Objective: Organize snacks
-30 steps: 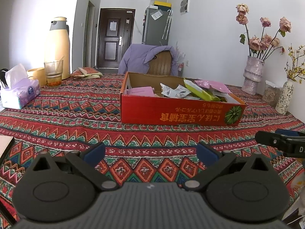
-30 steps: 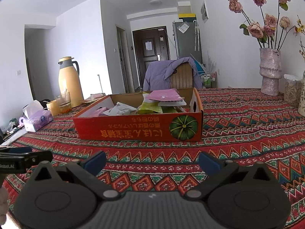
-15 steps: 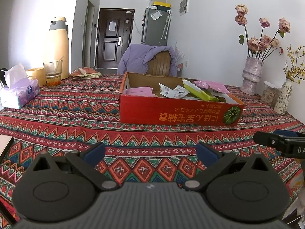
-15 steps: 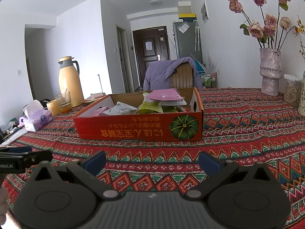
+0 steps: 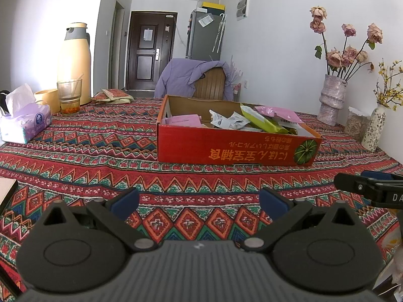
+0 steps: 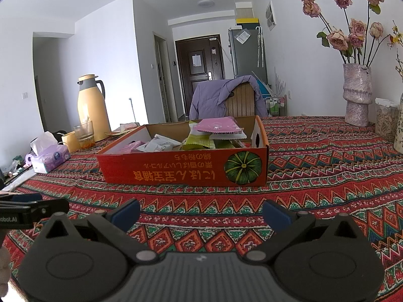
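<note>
Clearly, both grippers hovered low over the patterned tablecloth (image 5: 83, 156), on the near side of the red cardboard box (image 5: 234, 148), and neither one touched it. The left gripper (image 5: 199, 202) had its blue-tipped fingers spread wide apart with nothing between them, and the right gripper (image 6: 201, 212) was spread in the same way — empty too.

The snack packets (image 5: 252, 122) lay inside the box in a loose pile: a pink one (image 6: 216, 125) on top near the right end, a green one (image 5: 262, 123) below it, white ones (image 6: 158, 143) toward the middle, and another pink packet (image 5: 182, 120) at the left end.

Well to the left of the box stood a tissue pack (image 5: 25, 123), a glass (image 5: 69, 95) and a tall yellow flask (image 5: 74, 60). At the far right, near the wall, stood a vase with dried roses (image 6: 357, 93).
</note>
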{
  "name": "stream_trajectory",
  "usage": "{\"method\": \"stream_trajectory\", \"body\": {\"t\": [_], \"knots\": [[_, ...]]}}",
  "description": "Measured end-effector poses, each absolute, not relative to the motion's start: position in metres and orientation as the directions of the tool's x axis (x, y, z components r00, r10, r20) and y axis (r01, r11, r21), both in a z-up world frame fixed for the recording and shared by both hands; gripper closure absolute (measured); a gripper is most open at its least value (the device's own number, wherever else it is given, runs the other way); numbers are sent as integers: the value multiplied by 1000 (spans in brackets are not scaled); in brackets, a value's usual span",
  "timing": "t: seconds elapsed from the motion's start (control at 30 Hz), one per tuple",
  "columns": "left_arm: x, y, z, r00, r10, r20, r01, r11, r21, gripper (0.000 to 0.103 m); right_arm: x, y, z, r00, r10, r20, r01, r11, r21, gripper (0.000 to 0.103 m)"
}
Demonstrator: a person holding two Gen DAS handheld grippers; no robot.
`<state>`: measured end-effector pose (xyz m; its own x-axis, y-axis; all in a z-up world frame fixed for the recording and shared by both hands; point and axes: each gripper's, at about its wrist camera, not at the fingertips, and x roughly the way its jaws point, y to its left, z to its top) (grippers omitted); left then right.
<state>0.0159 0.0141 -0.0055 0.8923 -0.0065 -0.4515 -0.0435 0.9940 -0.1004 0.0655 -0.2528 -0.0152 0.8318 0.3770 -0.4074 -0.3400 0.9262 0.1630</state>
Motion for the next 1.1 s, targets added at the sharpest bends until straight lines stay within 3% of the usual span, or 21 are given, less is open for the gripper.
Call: {"method": "stream_trajectory", "body": {"t": [1.1], "knots": [[11, 14, -5, 897, -19, -441, -31, 994, -106, 0, 64, -253, -16, 833, 376, -406, -342, 926, 158, 0]]}}
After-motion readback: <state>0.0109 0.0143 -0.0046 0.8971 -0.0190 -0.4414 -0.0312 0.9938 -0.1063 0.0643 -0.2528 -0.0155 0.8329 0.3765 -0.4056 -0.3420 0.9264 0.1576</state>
